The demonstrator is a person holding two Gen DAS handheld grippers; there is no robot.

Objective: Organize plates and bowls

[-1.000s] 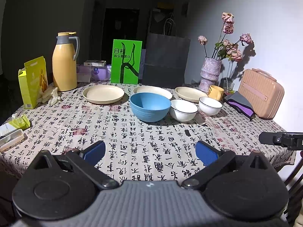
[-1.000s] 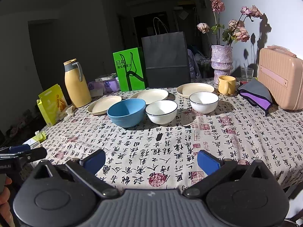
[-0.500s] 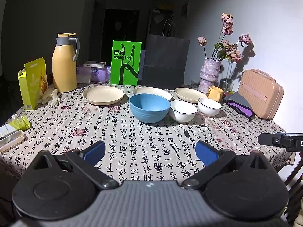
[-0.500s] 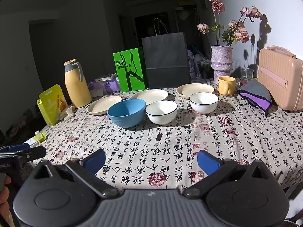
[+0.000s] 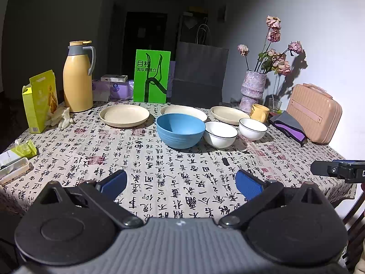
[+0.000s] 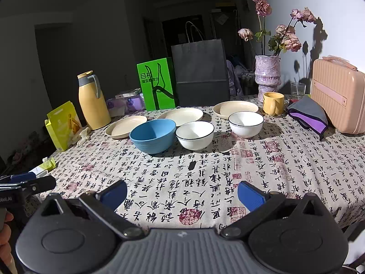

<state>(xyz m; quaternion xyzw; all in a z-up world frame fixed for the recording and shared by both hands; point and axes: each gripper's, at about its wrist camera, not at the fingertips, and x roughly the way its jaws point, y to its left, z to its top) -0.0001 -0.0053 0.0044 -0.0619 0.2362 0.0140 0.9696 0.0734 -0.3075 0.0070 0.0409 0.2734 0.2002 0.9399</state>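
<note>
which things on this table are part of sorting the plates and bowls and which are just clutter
For the job:
- three round cream plates
- large blue bowl
- two white bowls with dark rims

Just lying about:
- yellow thermos jug
- green printed box
- dark paper bag
- purple vase of dried roses
- yellow mug
- pink ribbed case
- yellow carton
</note>
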